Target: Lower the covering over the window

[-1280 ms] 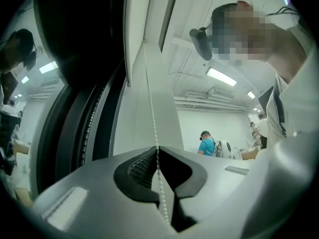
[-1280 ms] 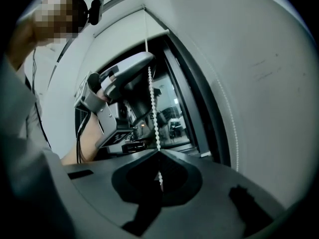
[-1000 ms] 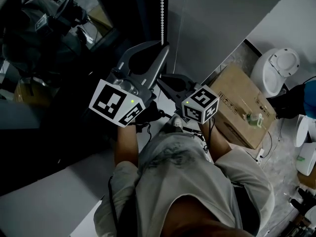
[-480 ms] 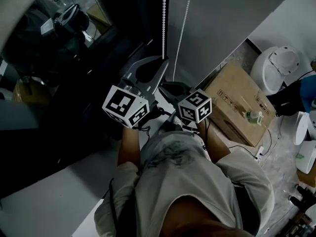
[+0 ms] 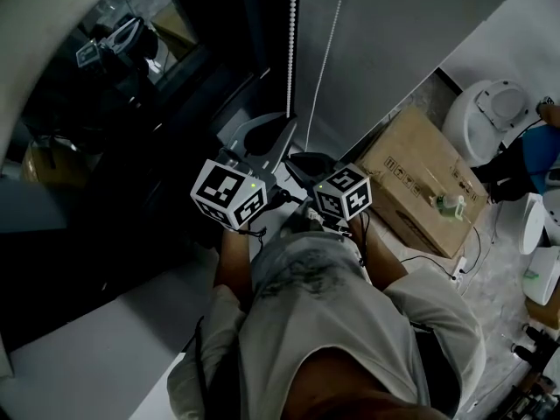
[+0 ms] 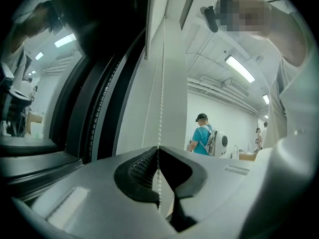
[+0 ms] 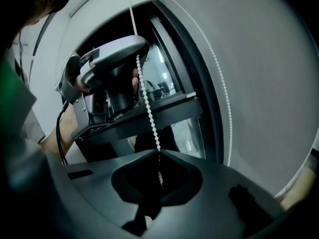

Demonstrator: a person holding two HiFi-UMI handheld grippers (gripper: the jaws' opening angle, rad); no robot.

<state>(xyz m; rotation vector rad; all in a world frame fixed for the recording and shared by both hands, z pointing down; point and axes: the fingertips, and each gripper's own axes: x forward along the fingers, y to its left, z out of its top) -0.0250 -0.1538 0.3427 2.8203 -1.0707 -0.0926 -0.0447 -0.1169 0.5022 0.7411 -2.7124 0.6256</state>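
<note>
The bead chain (image 5: 291, 42) hangs just right of the window (image 5: 131, 86). The left gripper (image 6: 158, 148) clamps it above the right gripper (image 7: 159, 153). A cardboard box (image 5: 420, 182) (on the floor) lies further right.

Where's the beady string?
In the head view, the bead chain hangs at top centre, just right of the dark window, and both the left gripper and right gripper pinch it.
</note>
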